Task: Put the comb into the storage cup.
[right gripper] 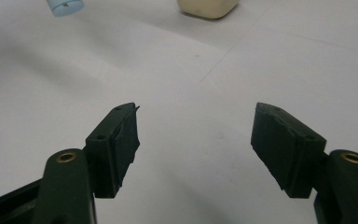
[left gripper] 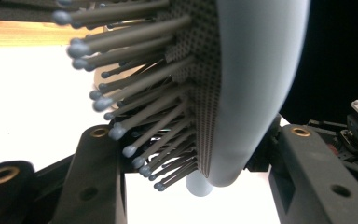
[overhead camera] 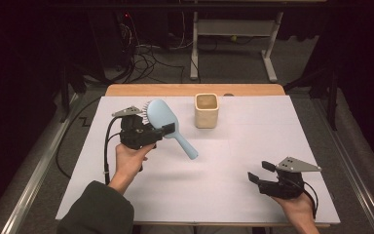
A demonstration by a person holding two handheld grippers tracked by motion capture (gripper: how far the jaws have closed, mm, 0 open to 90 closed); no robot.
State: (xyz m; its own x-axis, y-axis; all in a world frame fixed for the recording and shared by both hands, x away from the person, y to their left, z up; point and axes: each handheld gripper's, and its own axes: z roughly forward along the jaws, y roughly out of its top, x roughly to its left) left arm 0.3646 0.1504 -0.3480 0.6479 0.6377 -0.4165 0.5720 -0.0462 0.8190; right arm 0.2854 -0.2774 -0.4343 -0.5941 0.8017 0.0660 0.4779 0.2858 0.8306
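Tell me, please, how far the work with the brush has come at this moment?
Done: the brush is off the table, clamped at its head by the left gripper, handle pointing toward the person's right. In hand: the right gripper sits open and empty, low over the table. Left, probably: putting the brush into the cup, which stands apart from it.

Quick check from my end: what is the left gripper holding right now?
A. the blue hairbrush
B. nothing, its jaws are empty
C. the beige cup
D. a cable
A: in the high view the left gripper is clamped on the blue hairbrush, which is held above the table; the beige cup stands apart.
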